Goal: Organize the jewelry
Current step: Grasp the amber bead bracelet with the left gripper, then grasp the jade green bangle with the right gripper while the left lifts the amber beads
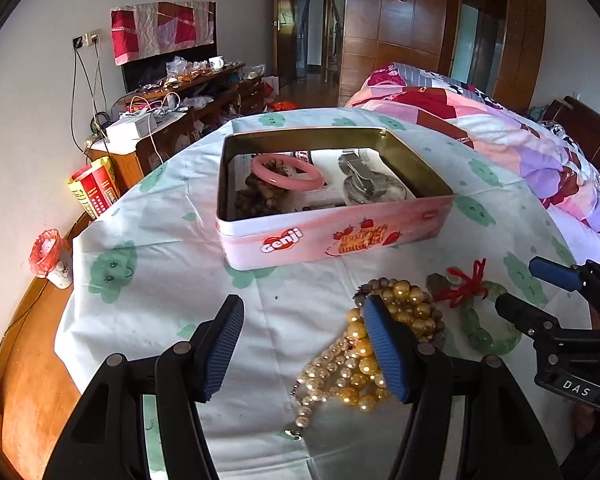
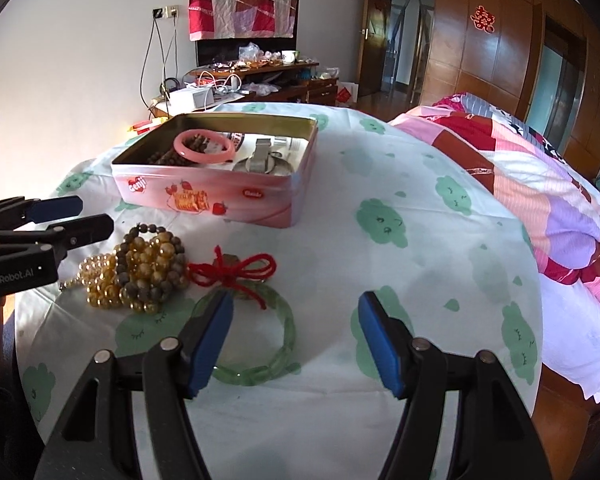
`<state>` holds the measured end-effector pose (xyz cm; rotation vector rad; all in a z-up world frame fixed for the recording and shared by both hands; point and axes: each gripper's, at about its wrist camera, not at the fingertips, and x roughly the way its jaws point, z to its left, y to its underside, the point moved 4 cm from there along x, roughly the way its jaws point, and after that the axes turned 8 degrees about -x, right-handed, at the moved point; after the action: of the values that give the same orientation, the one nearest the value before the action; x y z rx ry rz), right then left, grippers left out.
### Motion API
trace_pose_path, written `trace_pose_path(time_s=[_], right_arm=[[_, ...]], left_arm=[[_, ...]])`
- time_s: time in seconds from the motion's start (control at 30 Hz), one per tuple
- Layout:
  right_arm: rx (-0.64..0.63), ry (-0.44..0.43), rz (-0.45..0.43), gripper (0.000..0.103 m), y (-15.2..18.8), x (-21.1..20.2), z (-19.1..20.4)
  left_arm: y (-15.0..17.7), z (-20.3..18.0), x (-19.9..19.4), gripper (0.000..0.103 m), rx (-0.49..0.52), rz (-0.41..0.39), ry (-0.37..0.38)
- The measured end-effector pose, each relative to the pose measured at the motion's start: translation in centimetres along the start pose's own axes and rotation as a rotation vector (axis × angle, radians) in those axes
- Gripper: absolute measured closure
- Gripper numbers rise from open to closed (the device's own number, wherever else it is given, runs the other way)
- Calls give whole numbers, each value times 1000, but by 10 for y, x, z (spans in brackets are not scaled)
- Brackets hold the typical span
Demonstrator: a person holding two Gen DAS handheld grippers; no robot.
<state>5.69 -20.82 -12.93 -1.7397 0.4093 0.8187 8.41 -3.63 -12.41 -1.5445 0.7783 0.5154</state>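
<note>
A round table [image 1: 172, 264] has a white cloth with green clouds. On it, at twelve o'clock from the grippers, sits a pink tin box [image 1: 332, 236] with no lid. Inside lie a pink bangle [image 1: 288, 172], dark wooden beads [image 1: 256, 200] under it, and a silver watch [image 1: 364, 184] at three o'clock from them. Near the box, on the cloth, rest yellow beads [image 2: 140, 276]. At three o'clock from these lies a green bangle [image 2: 288, 332] with red string [image 2: 236, 272]. The left gripper [image 1: 304, 348] and right gripper [image 2: 296, 340] both have jaws apart, holding nothing.
</note>
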Motion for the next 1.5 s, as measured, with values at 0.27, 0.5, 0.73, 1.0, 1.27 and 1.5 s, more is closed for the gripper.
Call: trace_pose_path(time_s=[0.27,0.5,0.73,1.0,1.27,1.5], right_arm=[[14,-8,17,35,4,5,-3],[15,-20,30,36,4,7,-2],[9,-64,71,61,7,15,2],[7,-84,39,92,8,9,4],[4,-90,32,93,7,8,6],[12,-110,64,90,6,13,5]], left_arm=[[1,-13,11,40,33,21,30],[0,-22,22,82,35,59,94],[0,-30,9,93,58,34,142],[-15,-28,-19,94,57,-64,144],[-25,-18,-36,94,29,-104,158],[-25,-15,-35,94,17,-98,157]])
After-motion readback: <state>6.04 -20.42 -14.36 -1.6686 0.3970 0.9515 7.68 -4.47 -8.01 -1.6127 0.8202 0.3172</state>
